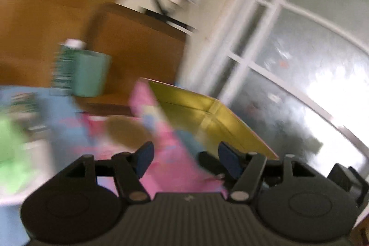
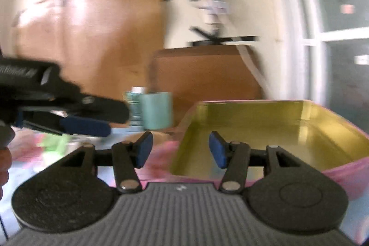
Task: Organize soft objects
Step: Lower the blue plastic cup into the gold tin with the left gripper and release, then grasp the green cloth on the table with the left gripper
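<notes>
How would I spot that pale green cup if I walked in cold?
Start at the big yellow-lined box and look past its left corner, toward the brown cabinet behind. The pale green cup stands there, upright, plain and smooth. Its neighbour on the left, a white-capped bottle, carries a busy green printed label instead.

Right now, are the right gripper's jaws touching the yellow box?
Apart. In the right wrist view the right gripper has open jaws with nothing between them; the yellow box lies beyond, its near wall clear of both pads.

Daylight glares through the window; both fisheye views smear with motion blur
</notes>
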Demonstrator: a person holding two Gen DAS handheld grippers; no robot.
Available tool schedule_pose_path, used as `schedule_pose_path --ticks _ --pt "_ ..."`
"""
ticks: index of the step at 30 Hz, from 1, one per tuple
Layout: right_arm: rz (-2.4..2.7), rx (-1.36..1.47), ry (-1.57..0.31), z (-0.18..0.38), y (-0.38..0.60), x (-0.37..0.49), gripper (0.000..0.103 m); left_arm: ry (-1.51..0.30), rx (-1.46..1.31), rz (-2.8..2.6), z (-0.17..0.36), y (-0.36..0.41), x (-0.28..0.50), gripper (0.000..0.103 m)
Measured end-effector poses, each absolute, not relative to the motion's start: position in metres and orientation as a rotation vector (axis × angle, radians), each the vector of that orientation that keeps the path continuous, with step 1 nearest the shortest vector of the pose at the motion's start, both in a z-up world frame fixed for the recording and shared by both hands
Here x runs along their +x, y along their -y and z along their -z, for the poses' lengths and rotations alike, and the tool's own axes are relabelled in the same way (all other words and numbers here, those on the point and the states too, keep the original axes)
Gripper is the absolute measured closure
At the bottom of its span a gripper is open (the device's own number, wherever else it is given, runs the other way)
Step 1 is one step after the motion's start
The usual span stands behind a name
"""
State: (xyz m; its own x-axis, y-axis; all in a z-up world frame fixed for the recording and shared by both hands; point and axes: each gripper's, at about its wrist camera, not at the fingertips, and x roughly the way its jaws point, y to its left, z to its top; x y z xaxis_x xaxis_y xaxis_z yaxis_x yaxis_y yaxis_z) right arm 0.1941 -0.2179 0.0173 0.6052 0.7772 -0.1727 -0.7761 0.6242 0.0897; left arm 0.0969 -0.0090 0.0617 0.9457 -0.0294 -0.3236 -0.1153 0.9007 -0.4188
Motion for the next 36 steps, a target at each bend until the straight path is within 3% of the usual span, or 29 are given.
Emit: schedule_pose_path --ticks 7,14,16,17,26,28,31,33,35,36 --pt "-1.206 -0.174 -0.253 -0.019 0.118 0.159 0.054 -0.364 -0.568 -0.393 -0.033 -0.085 -0.021 0.039" --pt "-1.294 -0.349 -0.275 -0.013 0.015 0.141 0.054 -0.318 -0.702 -0.530 -0.028 -0.093 -0.096 0.039" --pt "-1.301 -0.392 -0.272 -0.007 0.006 0.139 0.078 -0.308 -0.707 -0.516 -0.032 -0.090 -0.102 0.039" --pt "-1.287 -0.417 -0.260 -0.005 0.006 0.136 0.098 -0.302 -0.710 -0.504 -0.035 -0.088 -0.104 0.039" --pt "-1.549 -0.372 -0.293 -0.008 0.090 0.064 0.098 -0.302 -0.732 -0.333 -0.056 -0.062 -0.083 0.039" --pt "-1.560 -0.392 -0.304 0.002 0.099 0.051 0.098 -0.354 -0.723 -0.327 -0.052 -0.057 -0.073 0.040" --pt "-1.536 -0.434 -0.305 0.014 0.100 0.042 0.091 -0.437 -0.713 -0.346 -0.041 -0.051 -0.057 0.049" --pt "-1.533 -0.443 -0.328 0.017 0.097 0.043 0.059 -0.481 -0.716 -0.361 -0.034 -0.052 -0.049 0.059" --pt "-1.518 -0.449 -0.336 0.018 0.095 0.044 0.043 -0.514 -0.715 -0.395 -0.029 -0.054 -0.043 0.072" --pt "-1.511 -0.453 -0.344 0.018 0.092 0.045 0.043 -0.517 -0.719 -0.394 -0.023 -0.060 -0.044 0.076"
